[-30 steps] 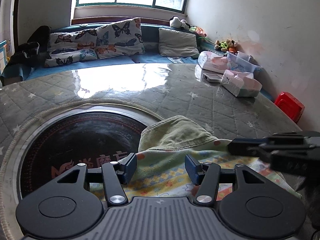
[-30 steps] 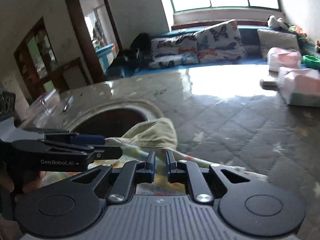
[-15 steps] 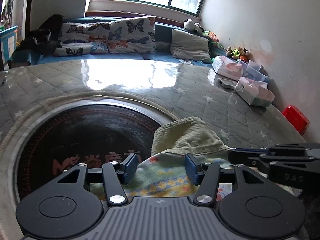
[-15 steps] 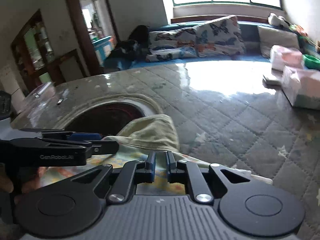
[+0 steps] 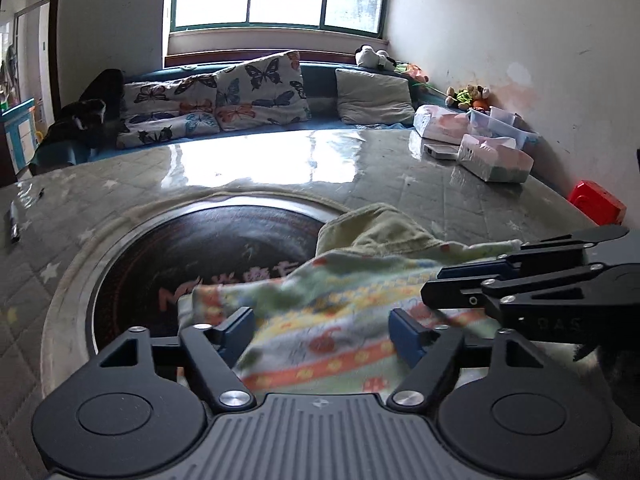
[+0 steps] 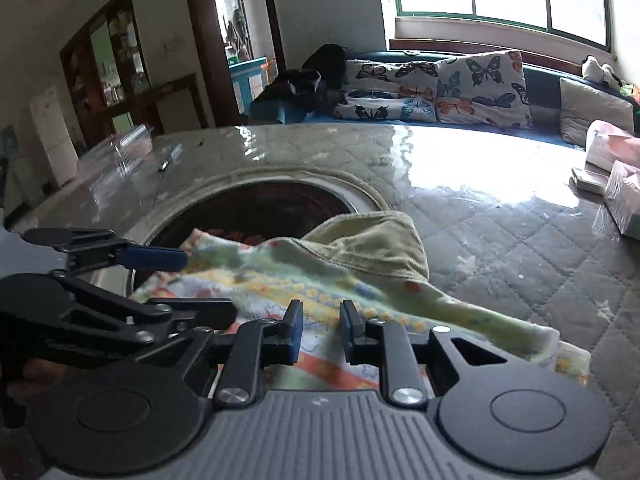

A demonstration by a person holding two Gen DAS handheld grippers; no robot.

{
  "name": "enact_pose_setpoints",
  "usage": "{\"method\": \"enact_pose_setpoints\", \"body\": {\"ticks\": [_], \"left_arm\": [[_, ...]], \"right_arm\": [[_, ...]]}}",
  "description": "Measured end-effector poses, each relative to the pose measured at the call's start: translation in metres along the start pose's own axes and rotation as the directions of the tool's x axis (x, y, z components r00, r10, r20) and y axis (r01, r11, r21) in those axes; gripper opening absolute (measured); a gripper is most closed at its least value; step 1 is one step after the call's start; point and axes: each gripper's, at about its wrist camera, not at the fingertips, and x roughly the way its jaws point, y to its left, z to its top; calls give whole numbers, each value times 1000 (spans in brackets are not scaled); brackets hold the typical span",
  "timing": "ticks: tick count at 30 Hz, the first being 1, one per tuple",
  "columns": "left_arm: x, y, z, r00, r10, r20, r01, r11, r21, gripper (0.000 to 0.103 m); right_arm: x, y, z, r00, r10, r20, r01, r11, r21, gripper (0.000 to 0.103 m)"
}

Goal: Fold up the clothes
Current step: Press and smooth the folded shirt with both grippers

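A small garment (image 5: 340, 312) with a bright orange, yellow and green print and an olive hood (image 5: 376, 228) lies on the table, partly over the dark round turntable (image 5: 200, 256). My left gripper (image 5: 320, 324) hovers over its near edge, jaws opening wide. The printed cloth lies between and under the blue pads (image 5: 240, 326), which do not press on it. My right gripper (image 6: 322, 316) is beside it on the right, jaws opening to a narrow gap, with the garment (image 6: 320, 280) visible through it and not pinched. Each gripper shows in the other's view: right gripper (image 5: 460, 284), left gripper (image 6: 188, 284).
The table (image 5: 460, 200) has a quilted grey cover under glossy glass. Wrapped packages (image 5: 496, 158) and a small white box (image 5: 438, 152) stand at its far right, a pen (image 5: 14, 224) at the left. A bench with butterfly cushions (image 5: 256, 92) runs under the window.
Left jaws have spread much wider and right jaws have parted from shut. Both grippers shifted sideways, and the printed cloth now lies lower and further left over the turntable's edge.
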Motion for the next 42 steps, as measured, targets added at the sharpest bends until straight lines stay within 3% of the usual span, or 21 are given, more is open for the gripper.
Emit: {"method": "enact_pose_setpoints", "body": {"ticks": [8,25,42], "left_arm": [[-14,0,-11,999,43,16,-43,999,0,100],[-35,-8,-36,998,64,28,-65,997,29,103],[-48,6,-57,998,59,13,-58,995,-75,103]], "right_arm": [[-16,9,-5,1000,7,14,-6,999,-38,20],[-52,48,-48,999,31,16,-28,982,-188,22],[-76,32,-76,1000,-2,16,4,990,-137,21]]}}
